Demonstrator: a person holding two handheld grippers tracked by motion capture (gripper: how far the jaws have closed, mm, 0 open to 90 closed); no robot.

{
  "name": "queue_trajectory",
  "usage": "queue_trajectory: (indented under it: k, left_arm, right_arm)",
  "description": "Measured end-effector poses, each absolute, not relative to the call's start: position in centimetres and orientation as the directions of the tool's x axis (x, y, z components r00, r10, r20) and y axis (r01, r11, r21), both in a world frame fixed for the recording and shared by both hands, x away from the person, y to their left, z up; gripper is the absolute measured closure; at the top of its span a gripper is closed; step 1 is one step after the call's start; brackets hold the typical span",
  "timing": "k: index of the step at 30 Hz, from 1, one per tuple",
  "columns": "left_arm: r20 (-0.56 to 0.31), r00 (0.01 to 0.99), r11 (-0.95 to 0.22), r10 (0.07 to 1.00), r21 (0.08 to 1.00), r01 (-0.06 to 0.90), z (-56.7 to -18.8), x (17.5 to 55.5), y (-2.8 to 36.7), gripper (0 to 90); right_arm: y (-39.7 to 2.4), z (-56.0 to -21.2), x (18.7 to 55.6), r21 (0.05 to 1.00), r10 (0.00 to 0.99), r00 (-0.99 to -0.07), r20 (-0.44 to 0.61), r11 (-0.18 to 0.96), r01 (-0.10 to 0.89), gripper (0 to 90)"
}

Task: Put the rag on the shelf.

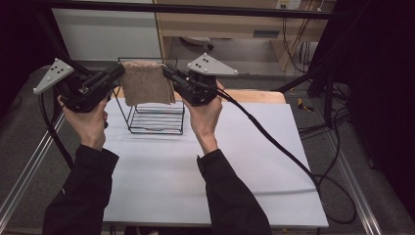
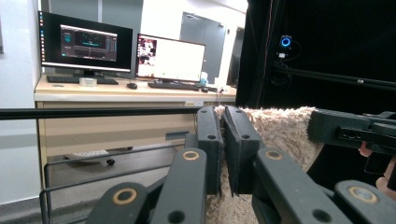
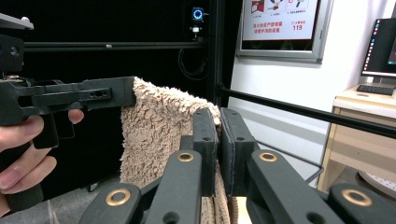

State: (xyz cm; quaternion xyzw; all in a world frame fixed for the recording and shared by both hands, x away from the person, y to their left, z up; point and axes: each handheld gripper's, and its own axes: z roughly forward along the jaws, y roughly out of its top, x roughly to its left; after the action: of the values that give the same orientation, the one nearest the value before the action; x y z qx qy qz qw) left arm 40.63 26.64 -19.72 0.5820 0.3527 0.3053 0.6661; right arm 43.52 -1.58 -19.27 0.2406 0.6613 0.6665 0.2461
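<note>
A fuzzy tan towel [image 1: 147, 82] hangs in the air between the two grippers, above the wire rack [image 1: 157, 117] that stands on the white surface [image 1: 161, 181]. The left gripper [image 1: 119, 72] pinches the towel's upper left corner and the right gripper [image 1: 168, 73] pinches its upper right corner, so the top edge runs roughly level from one to the other and the cloth drops flat below, its lower edge in front of the rack's top.

In the left gripper view the fingers [image 2: 208, 140] are pressed together on the towel [image 2: 280, 130], with pile showing above and below them. In the right gripper view the fingers [image 3: 205, 140] likewise clamp a fold of the towel [image 3: 159, 135], which stretches away to the other gripper [image 3: 126, 95] at its far corner.

A wall poster [image 3: 280, 21] carries red and black writing; only the number 119 can be read. Two monitors [image 2: 126, 51] on a desk are lit, their text too small to read.

The rack's inside, as far as it shows below the towel, holds nothing.
</note>
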Motion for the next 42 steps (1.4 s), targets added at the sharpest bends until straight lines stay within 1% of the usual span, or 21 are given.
queue_trajectory:
  k: [7,21,31,36,42]
  left_arm:
    - [-0.125,0.56,0.151,0.819,0.988,-0.001,-18.7,41.2,27.2,84.6]
    - [-0.13,0.548,0.17,0.826,0.985,-0.022,-17.3,42.5,28.2,84.6]
    - [-0.109,0.532,0.141,0.84,0.99,-0.021,-16.4,44.6,28.3,84.5]
    - [-0.123,0.54,0.154,0.833,0.988,-0.012,-16.3,45.8,28.3,84.4]
    - [-0.117,0.534,0.146,0.837,0.989,-0.011,-16.2,47.2,28.4,84.2]
  right_arm:
    - [-0.8,-17.8,44.2,1.0,0.646,-0.763,-0.019,-0.002,-0.027,85.7]
    - [0.4,-16.1,45.6,0.999,0.651,-0.759,-0.026,-0.006,-0.04,85.7]
    - [0.8,-15.6,47.2,0.999,0.661,-0.75,-0.027,-0.003,-0.039,85.7]
    - [0.9,-15.4,48.0,0.999,0.667,-0.745,-0.026,0.001,-0.035,85.7]
    - [1.0,-15.4,49.3,1.0,0.674,-0.738,-0.017,-0.004,-0.026,85.7]
